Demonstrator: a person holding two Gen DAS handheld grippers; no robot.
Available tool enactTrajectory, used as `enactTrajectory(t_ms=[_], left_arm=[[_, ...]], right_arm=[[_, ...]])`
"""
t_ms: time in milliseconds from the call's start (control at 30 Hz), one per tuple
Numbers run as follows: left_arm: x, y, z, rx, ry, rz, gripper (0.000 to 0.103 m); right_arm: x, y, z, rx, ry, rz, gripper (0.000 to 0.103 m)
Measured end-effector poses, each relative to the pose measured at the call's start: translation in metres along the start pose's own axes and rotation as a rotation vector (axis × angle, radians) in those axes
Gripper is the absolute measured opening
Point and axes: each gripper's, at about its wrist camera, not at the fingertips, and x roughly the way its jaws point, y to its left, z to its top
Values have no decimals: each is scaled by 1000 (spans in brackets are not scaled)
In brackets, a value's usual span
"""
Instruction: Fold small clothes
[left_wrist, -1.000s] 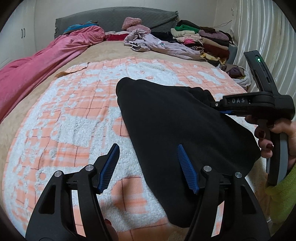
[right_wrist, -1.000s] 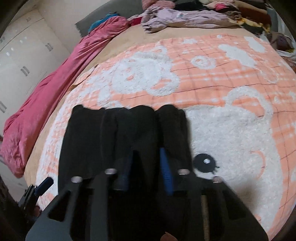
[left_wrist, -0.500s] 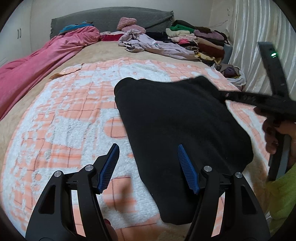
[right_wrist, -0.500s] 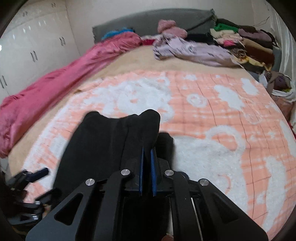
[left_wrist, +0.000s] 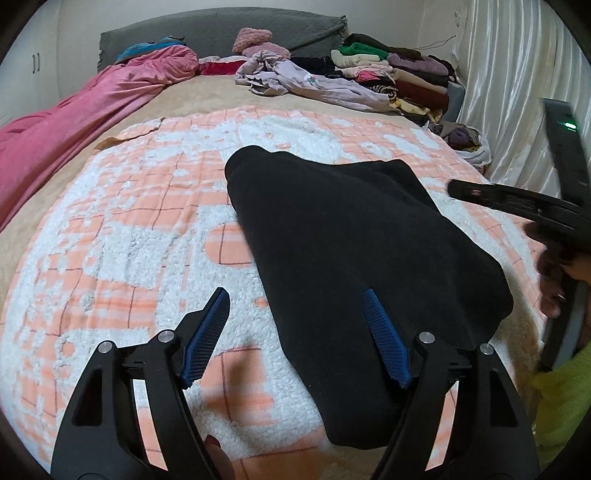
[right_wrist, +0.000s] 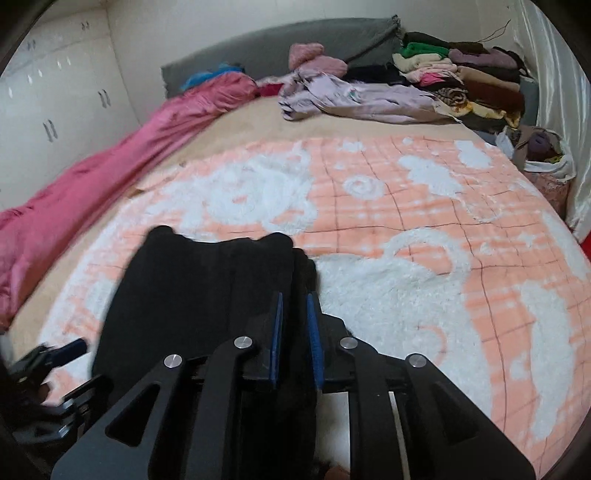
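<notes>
A black garment (left_wrist: 354, 236) lies folded flat on the orange-and-white fleece blanket (left_wrist: 147, 229). My left gripper (left_wrist: 295, 317) hovers low over its near edge, jaws opening wide. The right blue pad (left_wrist: 384, 343) is above the cloth and the left pad (left_wrist: 207, 332) above the blanket, with nothing gripped. My right gripper (right_wrist: 294, 295) hangs over the garment's (right_wrist: 207, 288) right side, jaws opening to a narrow gap. Black cloth shows through the gap from below, not pinched. In the left wrist view the right gripper (left_wrist: 458, 191) sits just off the garment's far right corner, held by a hand (left_wrist: 554, 273).
A pink duvet (left_wrist: 74, 122) runs along the bed's left side. A lilac garment (left_wrist: 310, 81) and a stack of folded clothes (left_wrist: 399, 74) lie at the headboard end. A bag of clothes (left_wrist: 465, 140) and a white curtain (left_wrist: 517, 92) are at the right.
The right gripper has let go of the garment's edge and drawn back right and upward, its jaws shutting then parting slightly. The garment now lies flatter. The left jaws have widened.
</notes>
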Motion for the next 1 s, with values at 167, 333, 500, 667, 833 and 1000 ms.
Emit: enactTrajectory(t_ms=[167,333,500,667,833,1000], left_arm=[[0,-2,-1,6,-1,0,67],[0,-3,-2,7,2,0,67],[-4,-8,-4,13,3,-9,67],[-1,-12,-8,22,13,-15,69],[3,-9,-10,11,23,-15,71],[3,-9,-10,12,22,-14,71]], right_arm=[[-10,2,-21,52,56,113,38],[4,4,-37,81,116,139,22],[-8,11,-37,-10,61,44,11],[3,3,-50,-11,74,-7,11],[7,3,-58,-2,54,-32,21],[4,-5,-58,45,57,-42,39]])
